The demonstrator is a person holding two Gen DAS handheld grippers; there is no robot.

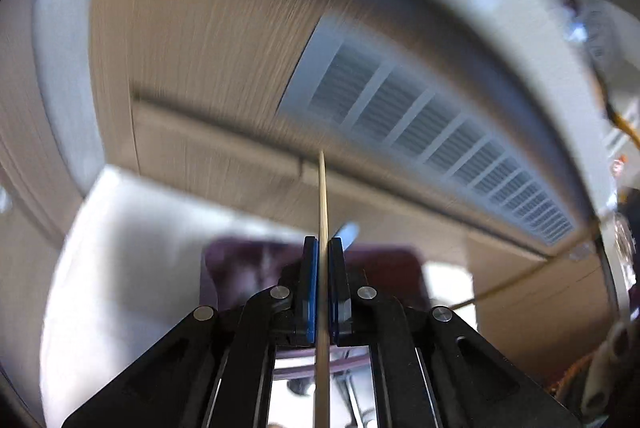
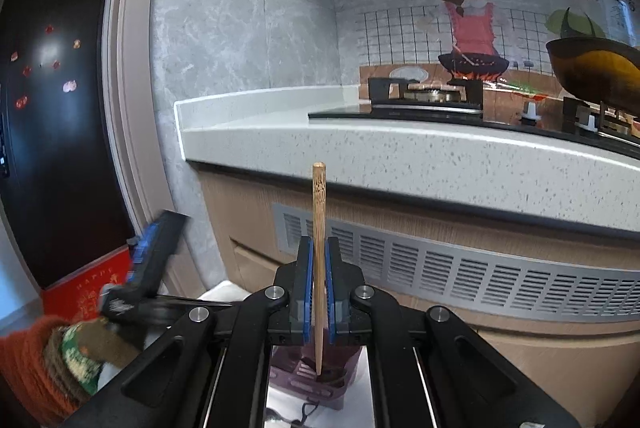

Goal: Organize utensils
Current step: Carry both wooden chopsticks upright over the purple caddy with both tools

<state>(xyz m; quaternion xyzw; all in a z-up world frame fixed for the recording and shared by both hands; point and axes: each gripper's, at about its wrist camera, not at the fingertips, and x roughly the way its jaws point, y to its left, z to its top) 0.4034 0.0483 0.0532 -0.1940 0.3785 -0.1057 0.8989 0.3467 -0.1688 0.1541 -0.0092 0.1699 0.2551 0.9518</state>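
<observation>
Kitchen corner: speckled white counter with a black glass stove on it, a dark wok at the right edge, grey marble-look wall, and a long grey vent grille in the wood cabinet front below. Dark fridge with magnets on the left.

My right gripper is clamped on a bamboo chopstick standing upright, lower tip down in a purple utensil holder under the fingers. My left gripper is clamped on a thin pale stick, probably another chopstick; that view is motion-blurred. The purple shape behind those fingers is too smeared to identify.

The holder is mostly hidden by my gripper body. An orange knit sleeve shows at lower left.

Writing: Chinese characters on the cartoon wall sticker, too small to read; "HAPPY" faintly on a red card.
</observation>
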